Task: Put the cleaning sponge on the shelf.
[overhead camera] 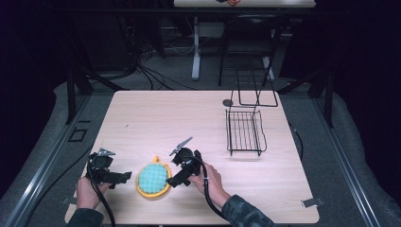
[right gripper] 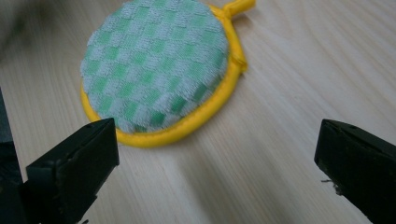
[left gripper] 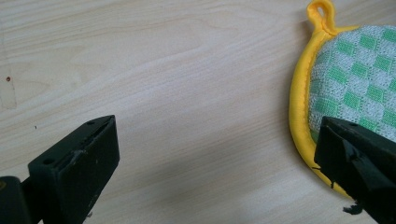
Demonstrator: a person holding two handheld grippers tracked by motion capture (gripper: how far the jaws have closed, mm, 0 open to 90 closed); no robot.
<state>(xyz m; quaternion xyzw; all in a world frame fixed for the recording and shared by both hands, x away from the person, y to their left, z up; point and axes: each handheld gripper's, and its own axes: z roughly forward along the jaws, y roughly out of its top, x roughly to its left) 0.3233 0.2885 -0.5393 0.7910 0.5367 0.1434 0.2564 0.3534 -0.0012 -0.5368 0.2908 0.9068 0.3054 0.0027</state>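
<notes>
A round pot holder (overhead camera: 153,178) with a green-and-white checked top and a yellow rim with a loop lies flat on the wooden table (overhead camera: 156,118), near the front edge. My left gripper (overhead camera: 122,178) sits just left of it, open; in the left gripper view the pot holder (left gripper: 355,74) lies at the right, with the right jaw over its rim. My right gripper (overhead camera: 176,179) is just right of the pad, open. In the right gripper view the pot holder (right gripper: 156,65) lies ahead and left of the wide-apart jaws, nothing between them.
A black wire rack (overhead camera: 245,132) stands on the right half of the table, with a taller wire frame (overhead camera: 257,90) and a small dark disc (overhead camera: 228,102) behind it. Another table's legs and cables are on the floor beyond.
</notes>
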